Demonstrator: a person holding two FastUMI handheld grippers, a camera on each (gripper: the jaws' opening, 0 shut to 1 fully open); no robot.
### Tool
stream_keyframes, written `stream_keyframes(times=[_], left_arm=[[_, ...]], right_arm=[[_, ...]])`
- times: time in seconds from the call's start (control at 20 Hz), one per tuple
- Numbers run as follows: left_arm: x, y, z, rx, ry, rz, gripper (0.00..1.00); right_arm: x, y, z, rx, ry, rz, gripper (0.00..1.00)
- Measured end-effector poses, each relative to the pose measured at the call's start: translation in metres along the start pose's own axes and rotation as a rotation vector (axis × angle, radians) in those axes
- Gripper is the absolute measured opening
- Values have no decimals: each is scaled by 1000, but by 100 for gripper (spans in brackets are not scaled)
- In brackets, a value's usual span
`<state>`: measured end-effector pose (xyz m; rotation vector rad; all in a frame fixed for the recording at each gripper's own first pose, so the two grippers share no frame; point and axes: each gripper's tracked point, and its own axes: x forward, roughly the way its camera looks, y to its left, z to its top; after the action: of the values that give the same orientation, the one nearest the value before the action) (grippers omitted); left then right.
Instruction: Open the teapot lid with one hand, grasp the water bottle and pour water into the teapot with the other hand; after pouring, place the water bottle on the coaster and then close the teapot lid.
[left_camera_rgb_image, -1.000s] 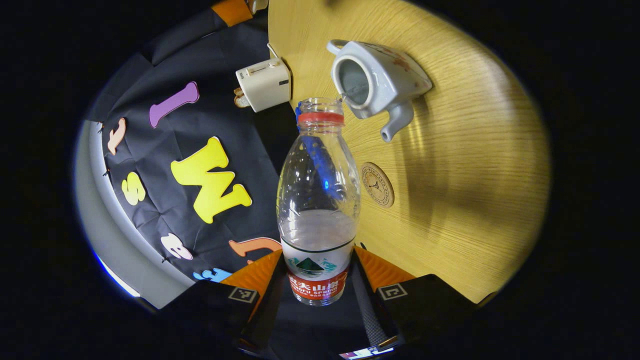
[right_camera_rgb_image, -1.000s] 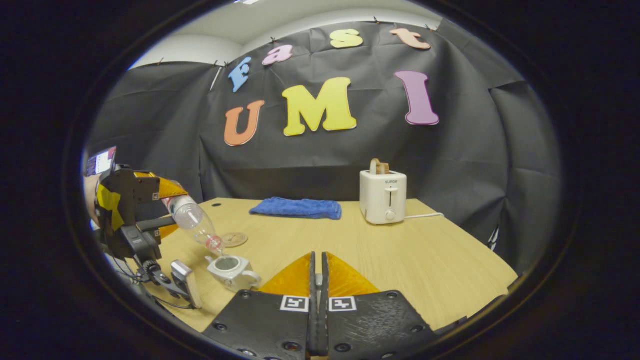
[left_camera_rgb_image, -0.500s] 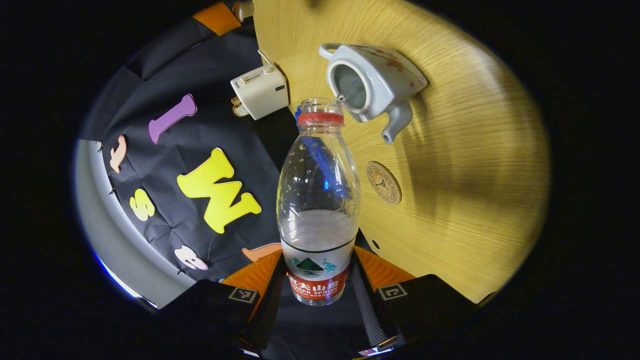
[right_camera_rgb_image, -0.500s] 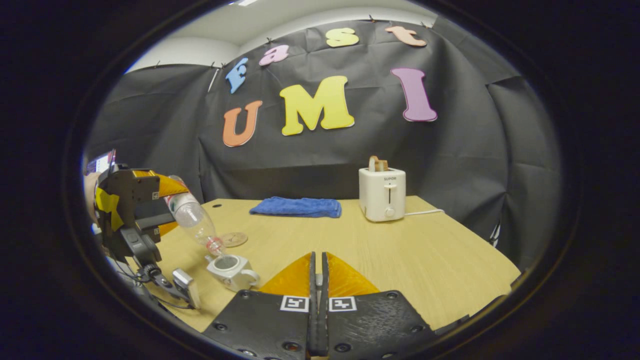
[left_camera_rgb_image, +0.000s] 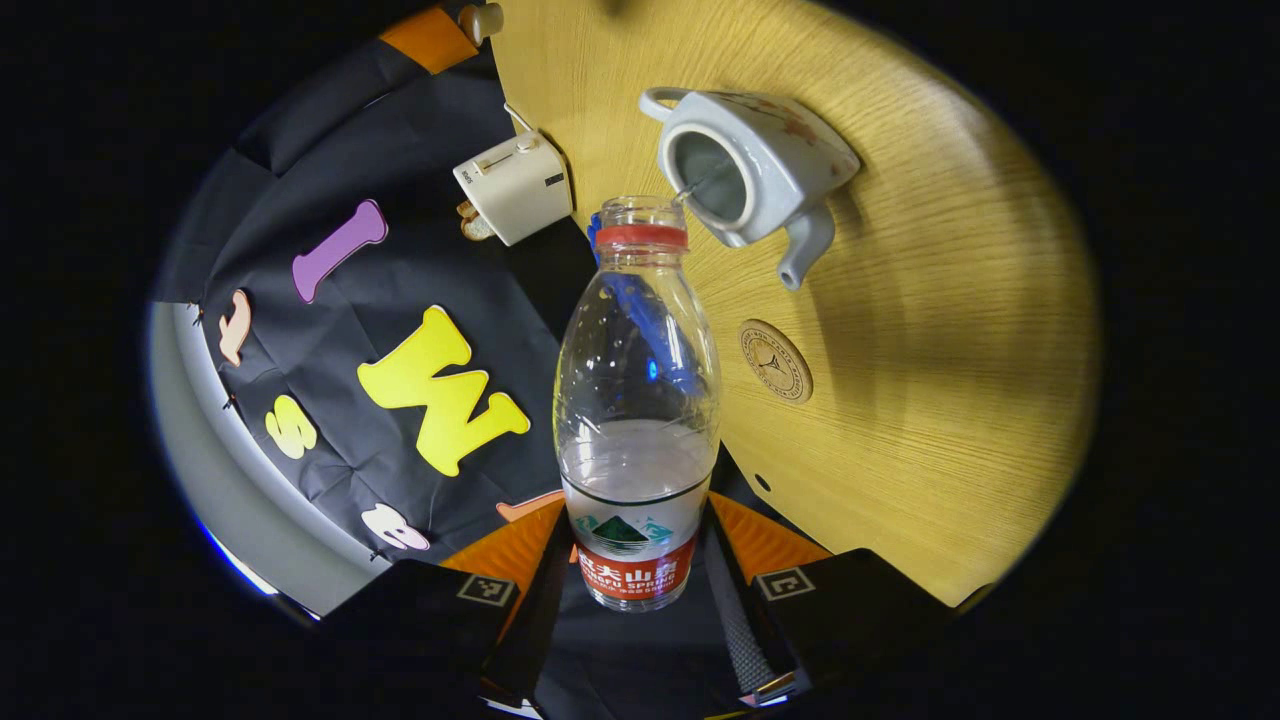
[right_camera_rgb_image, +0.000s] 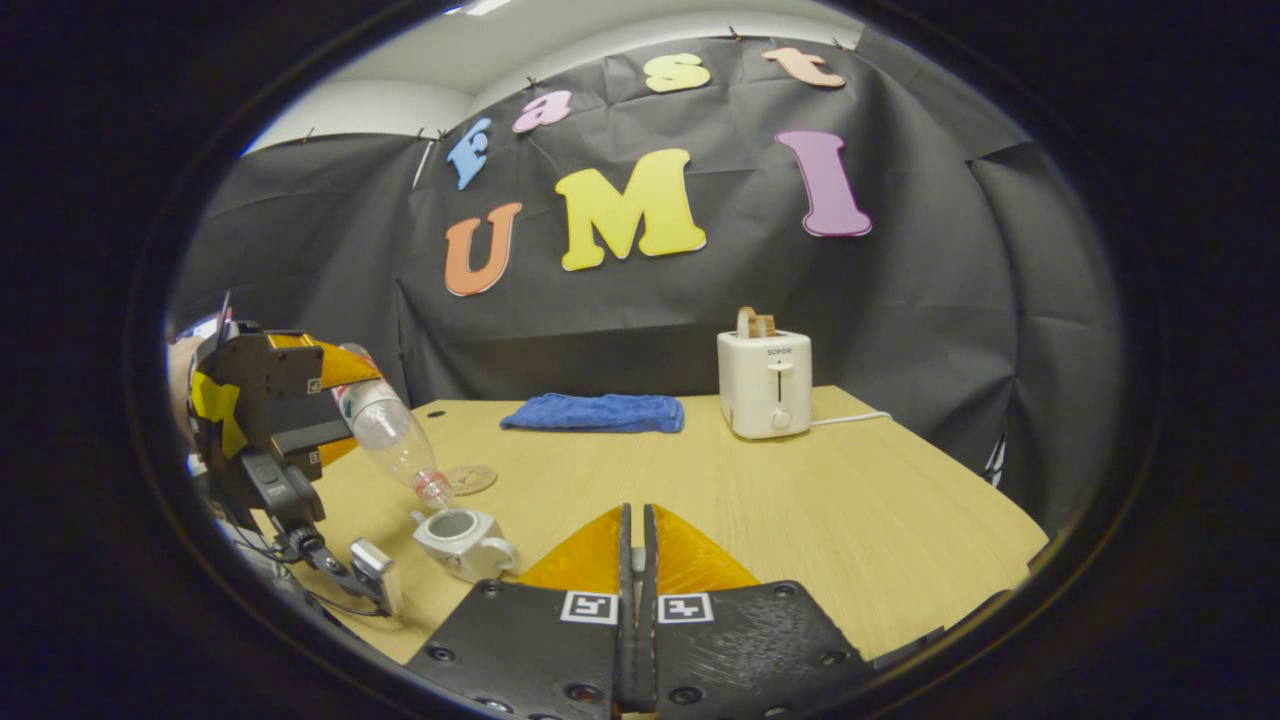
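1. Left gripper (right_camera_rgb_image: 335, 395), far left in the right gripper view: held above the table's near-left corner, both fingers pressed on the labelled base of the water bottle (right_camera_rgb_image: 392, 435).
2. Water bottle: uncapped and tilted mouth-down; in the left gripper view its body (left_camera_rgb_image: 637, 400) runs up from between the fingers to an open neck just beside the teapot's opening, with a thin thread of water crossing into it.
3. Teapot (left_camera_rgb_image: 745, 165): white, lid off, standing on the wooden table (right_camera_rgb_image: 800, 520), spout towards the coaster.
4. Coaster (left_camera_rgb_image: 775, 361): round, flat on the table, bare, near the teapot but apart from it.
5. Blue cloth (right_camera_rgb_image: 594, 412): folded at the table's far edge.
6. Right gripper (right_camera_rgb_image: 634, 545): fingers drawn together; whether anything is pinched between them cannot be told.
7. Toaster (right_camera_rgb_image: 765, 382): white, at the far right.
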<state>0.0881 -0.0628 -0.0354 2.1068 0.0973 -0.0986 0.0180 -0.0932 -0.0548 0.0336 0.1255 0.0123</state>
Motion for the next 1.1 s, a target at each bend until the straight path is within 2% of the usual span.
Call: stream_keyframes(times=[0.25, 0.65, 0.7, 0.85, 0.95, 1.05, 1.1], left_arm=[[3, -1, -1, -2, -1, 13, 72], [8, -9, -5, -93, -3, 31, 72], [10, -12, -6, -114, -5, 25, 75], [11, -18, -4, -196, -14, 20, 72], [13, -28, -1, -292, -33, -3, 75], [15, -39, 6, -397, -52, -30, 69], [16, -45, 9, -458, -60, -48, 72]], right_arm=[[-1, 2, 2, 0, -5, 3, 0], [-4, 4, 4, 0, -13, 3, 0], [-3, 4, 4, 0, -12, 2, 0], [-5, 3, 4, 17, -6, 8, 0], [-5, 3, 5, 17, -7, 7, 0], [-5, 4, 9, 12, -11, 6, 0], [-6, 5, 10, 9, -13, 8, 0]])
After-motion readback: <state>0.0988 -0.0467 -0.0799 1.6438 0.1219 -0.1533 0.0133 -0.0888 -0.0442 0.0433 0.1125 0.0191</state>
